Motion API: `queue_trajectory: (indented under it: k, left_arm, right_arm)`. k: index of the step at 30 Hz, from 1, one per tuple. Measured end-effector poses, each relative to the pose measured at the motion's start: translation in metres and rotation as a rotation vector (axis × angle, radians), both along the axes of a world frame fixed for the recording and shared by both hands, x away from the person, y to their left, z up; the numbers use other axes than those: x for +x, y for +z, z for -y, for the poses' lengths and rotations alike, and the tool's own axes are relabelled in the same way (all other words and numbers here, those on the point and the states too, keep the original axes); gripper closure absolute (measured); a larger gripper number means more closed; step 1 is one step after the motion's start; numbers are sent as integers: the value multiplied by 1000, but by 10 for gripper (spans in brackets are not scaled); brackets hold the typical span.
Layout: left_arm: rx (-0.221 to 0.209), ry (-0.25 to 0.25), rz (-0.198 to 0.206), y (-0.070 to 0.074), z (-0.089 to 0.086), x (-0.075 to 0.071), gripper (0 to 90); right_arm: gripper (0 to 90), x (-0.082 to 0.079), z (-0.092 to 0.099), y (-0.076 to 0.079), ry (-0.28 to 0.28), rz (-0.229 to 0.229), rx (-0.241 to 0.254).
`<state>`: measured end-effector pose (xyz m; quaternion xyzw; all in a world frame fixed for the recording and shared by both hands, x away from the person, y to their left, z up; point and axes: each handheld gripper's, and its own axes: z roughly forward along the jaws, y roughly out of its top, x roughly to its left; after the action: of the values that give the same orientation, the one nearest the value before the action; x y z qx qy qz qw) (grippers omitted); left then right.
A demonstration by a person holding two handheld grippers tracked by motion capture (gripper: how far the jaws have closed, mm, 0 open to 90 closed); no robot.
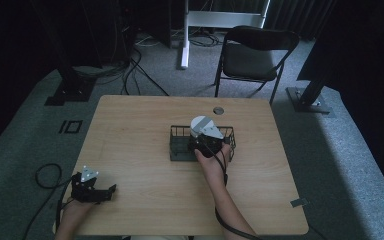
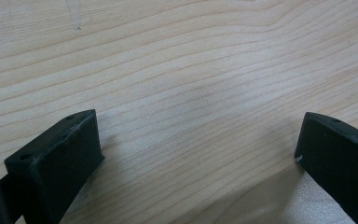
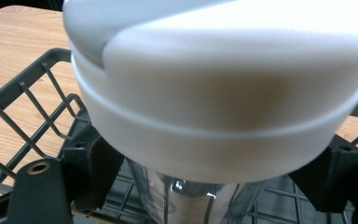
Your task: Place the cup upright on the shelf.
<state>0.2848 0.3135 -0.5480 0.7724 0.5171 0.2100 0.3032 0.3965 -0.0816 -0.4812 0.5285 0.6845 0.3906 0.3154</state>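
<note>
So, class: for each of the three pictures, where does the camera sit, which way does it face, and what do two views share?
High view: above the person's side, facing forward and down on the table; both forearms, left gripper.
Left gripper view: low, facing bare wood between its fingers.
Right gripper view: facing the white-lidded clear container over the wire basket.
Shared: high and right gripper views both show container and basket.

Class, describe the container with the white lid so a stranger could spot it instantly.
Find the wooden table, then the dark wire basket near its middle. The container stands there between the right gripper jaws: clear-bodied, with a broad white lid.
</note>
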Motion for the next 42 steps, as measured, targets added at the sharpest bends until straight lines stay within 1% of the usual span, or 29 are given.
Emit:
queue_trajectory:
  k: [3,6,10,14,17,24,27,30,31,33,35,38,40,41,42]
  left_arm:
    - [0,0,0,0,0,0,5]
    - [0,0,0,0,0,0,5]
    - [1,0,0,0,0,0,5]
    - [0,0,0,0,0,0,5]
    - [0,0,0,0,0,0,5]
    - [0,0,0,0,0,0,5]
    - [0,0,0,0,0,0,5]
    - [0,0,0,0,0,0,5]
    - [0,0,0,0,0,0,5]
    - [0,0,0,0,0,0,4]
    - [0,0,0,0,0,0,5]
    - [0,0,0,0,0,0,5]
    - [0,0,0,0,0,0,4]
    - [0,0,0,0,0,0,5]
    - [0,0,0,0,0,0,5]
  right_arm:
    - [183,-3,0,-1,4,6,-7]
    - [183,-4,1,-2,5,11,-3]
    - [182,-4,3,-2,11,7,13]
    - [177,-3,5,-2,16,-5,49]
    - [173,-2,6,-2,13,-5,63]
    - [166,-2,8,1,22,-9,80]
    - [166,-2,8,2,30,-12,73]
    - [151,-2,9,2,33,-14,84]
    - [141,-3,10,3,40,-8,98]
    - [136,-3,10,4,46,-7,99]
    - [131,-4,12,4,58,-13,90]
    - [123,-4,14,4,81,-19,93]
    - [121,-5,15,4,98,-8,93]
    - [121,-5,16,3,105,-9,80]
    - [121,-5,16,3,105,-13,83]
